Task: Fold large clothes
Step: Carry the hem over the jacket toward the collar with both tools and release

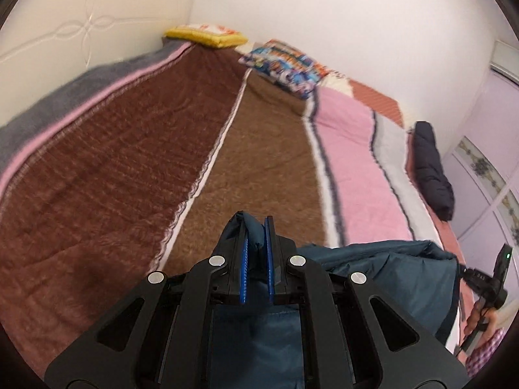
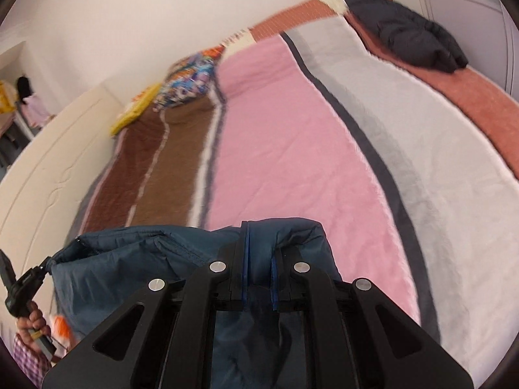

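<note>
A dark blue padded jacket [image 1: 382,269] hangs stretched between my two grippers above the near edge of the bed. My left gripper [image 1: 257,227] is shut on one end of the jacket, with a fold of fabric bulging between its blue pads. My right gripper [image 2: 259,231] is shut on the other end of the jacket [image 2: 136,259], with fabric puckered over its fingers. Each view shows the other gripper at its edge: the right gripper [image 1: 483,285] at the far right, the left gripper [image 2: 22,285] at the far left, each in a hand.
The bed is covered by a striped blanket [image 1: 269,162] in brown, pink, white and grey [image 2: 292,123]. A black garment [image 1: 433,171] lies bunched at the far right [image 2: 408,32]. A colourful pillow [image 1: 285,64] and a yellow pillow [image 1: 207,35] lie by the cream headboard [image 1: 81,32].
</note>
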`<state>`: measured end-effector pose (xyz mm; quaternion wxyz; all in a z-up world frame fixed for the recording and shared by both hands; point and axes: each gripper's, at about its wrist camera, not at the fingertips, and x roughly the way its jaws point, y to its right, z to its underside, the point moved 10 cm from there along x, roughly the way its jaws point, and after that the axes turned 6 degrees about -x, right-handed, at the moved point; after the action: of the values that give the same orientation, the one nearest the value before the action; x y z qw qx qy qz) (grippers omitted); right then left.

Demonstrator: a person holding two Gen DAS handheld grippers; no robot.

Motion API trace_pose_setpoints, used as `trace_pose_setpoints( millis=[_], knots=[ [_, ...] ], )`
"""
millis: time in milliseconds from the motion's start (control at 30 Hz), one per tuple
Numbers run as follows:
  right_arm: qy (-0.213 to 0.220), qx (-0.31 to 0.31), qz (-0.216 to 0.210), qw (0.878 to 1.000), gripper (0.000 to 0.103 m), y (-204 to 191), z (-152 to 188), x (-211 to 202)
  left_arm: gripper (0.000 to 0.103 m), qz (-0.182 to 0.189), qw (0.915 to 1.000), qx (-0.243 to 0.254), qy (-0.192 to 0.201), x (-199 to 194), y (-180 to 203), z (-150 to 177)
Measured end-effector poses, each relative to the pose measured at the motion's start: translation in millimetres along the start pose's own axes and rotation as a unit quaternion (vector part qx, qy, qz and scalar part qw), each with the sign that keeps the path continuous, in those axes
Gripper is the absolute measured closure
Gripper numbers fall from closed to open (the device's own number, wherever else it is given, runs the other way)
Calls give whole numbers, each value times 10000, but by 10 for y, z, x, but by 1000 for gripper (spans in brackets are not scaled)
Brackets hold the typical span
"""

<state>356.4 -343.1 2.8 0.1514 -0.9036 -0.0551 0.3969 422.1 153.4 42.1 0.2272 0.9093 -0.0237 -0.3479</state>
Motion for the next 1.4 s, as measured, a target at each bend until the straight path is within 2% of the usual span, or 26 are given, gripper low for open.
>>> trace_pose_setpoints(
  millis=[200, 467, 533, 633, 700, 733, 767, 833, 900, 933, 967, 1067, 1133, 1200, 1233, 1267, 1333, 1400],
  knots=[
    [-345, -34, 283, 9990, 92, 179, 16, 816, 94, -310, 9990, -197, -238, 816, -211, 92],
    [-847, 108, 412, 9955, 91, 338, 388, 1289, 89, -612, 9961, -204, -595, 1254, -366, 399],
    [-983, 250, 301, 9944, 88, 348, 447, 1327, 88, -607, 9958, -262, -627, 1234, -362, 388],
    [-1080, 530, 89, 9927, 84, 369, 432, 1223, 80, -447, 9964, -462, -550, 1103, -336, 304],
    [-1131, 761, -137, 9906, 80, 376, 382, 1121, 59, -461, 9968, -590, -280, 950, -352, 180],
    [-1113, 901, -289, 9893, 76, 374, 347, 1072, 56, -457, 9968, -647, -57, 831, -364, 88],
    [-1071, 1089, -500, 9870, 71, 377, 312, 985, 54, -414, 9968, -679, 68, 735, -370, 25],
    [-991, 1309, -730, 9837, 61, 379, 271, 873, 54, -390, 9968, -690, 80, 588, -399, -9],
    [-843, 1328, -636, 9855, 51, 410, 239, 745, 54, -348, 9972, -659, 70, 417, -431, 22],
    [-736, 1268, -516, 9878, 40, 426, 214, 691, 54, -336, 9975, -621, 53, 332, -447, 64],
    [-543, 1157, -369, 9911, 38, 454, 186, 583, 54, -347, 9977, -579, 20, 263, -463, 115],
    [-372, 973, -183, 9944, 38, 500, 180, 428, 54, -200, 9987, -467, -57, 38, -450, 308],
    [-294, 792, -207, 9962, 38, 469, 219, 334, 54, -111, 9994, -246, -204, -58, -386, 491],
    [-377, 608, -183, 9973, 51, 422, 337, 295, 54, -9, 9994, -48, -355, -130, -318, 685],
    [-474, 551, -206, 9971, 61, 393, 430, 282, 54, 10, 9988, 71, -477, -174, -295, 850],
    [-556, 468, -278, 9970, 66, 343, 566, 231, 54, 46, 9985, 117, -540, -197, -287, 940],
    [-645, 339, -561, 9958, 68, 240, 736, 210, 54, -63, 9970, 234, -730, -236, -319, 1168],
    [-752, 357, -659, 9944, 69, 198, 948, 135, 54, -208, 9965, 222, -777, -311, -404, 1352]
  ],
)
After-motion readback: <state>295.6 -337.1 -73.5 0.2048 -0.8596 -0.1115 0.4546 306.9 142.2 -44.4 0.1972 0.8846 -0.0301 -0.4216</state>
